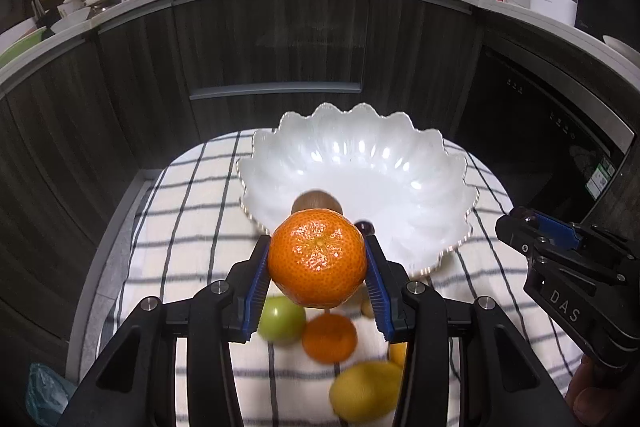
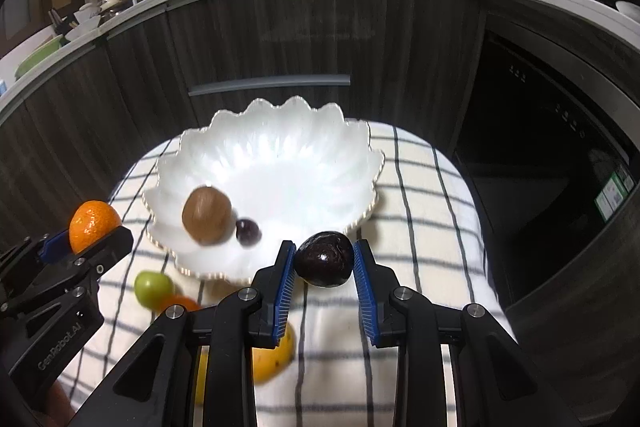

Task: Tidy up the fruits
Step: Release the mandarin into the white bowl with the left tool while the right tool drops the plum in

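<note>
My left tool [image 1: 317, 263] clenches a mandarin [image 1: 317, 258] just short of the scalloped white bowl [image 1: 400, 131]; my right tool [image 2: 324, 263] grips a dark plum [image 2: 325, 259] at its near rim. I should clear the rim, then lower gently before releasing.

We see a glossy orange mandarin [image 1: 317, 258] at centre frame, raised above the checked cloth. A dark, shiny plum [image 2: 325, 259] sits at lower centre, likewise lifted. The white scalloped bowl [image 2: 320, 143] at mid-frame holds a brown kiwi [image 2: 207, 215] and a small dark grape [image 2: 248, 227], touching. A green fruit [image 1: 280, 319], another mandarin [image 1: 329, 337] and a lemon [image 1: 366, 389] lie blurred at lower centre.
</note>
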`<state>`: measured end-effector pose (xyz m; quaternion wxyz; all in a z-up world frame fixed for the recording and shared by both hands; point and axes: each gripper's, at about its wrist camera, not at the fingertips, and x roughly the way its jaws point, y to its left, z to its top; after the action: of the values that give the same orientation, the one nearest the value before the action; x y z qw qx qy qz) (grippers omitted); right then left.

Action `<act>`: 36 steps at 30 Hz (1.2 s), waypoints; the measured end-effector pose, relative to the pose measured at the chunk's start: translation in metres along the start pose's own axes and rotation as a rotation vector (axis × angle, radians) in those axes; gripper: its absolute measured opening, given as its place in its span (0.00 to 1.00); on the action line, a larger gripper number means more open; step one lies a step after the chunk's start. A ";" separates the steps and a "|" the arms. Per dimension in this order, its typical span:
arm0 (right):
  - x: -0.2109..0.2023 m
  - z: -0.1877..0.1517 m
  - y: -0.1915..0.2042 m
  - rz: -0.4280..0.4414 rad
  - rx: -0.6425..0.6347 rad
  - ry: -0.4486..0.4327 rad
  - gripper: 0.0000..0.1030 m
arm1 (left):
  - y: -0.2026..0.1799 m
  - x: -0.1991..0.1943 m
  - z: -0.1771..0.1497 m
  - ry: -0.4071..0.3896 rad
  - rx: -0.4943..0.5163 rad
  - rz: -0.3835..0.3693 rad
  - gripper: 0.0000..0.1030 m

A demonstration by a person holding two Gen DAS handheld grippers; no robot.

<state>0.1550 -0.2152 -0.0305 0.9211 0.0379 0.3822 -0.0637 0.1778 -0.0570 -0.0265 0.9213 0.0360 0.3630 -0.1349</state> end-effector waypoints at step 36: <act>0.119 0.060 0.003 0.012 -0.014 0.131 0.30 | 0.004 0.137 0.073 0.147 0.083 -0.082 0.45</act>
<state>0.2810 -0.2295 -0.0725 0.8946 0.0378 0.4421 -0.0530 0.3223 -0.0958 -0.0659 0.8836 0.0690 0.4248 -0.1845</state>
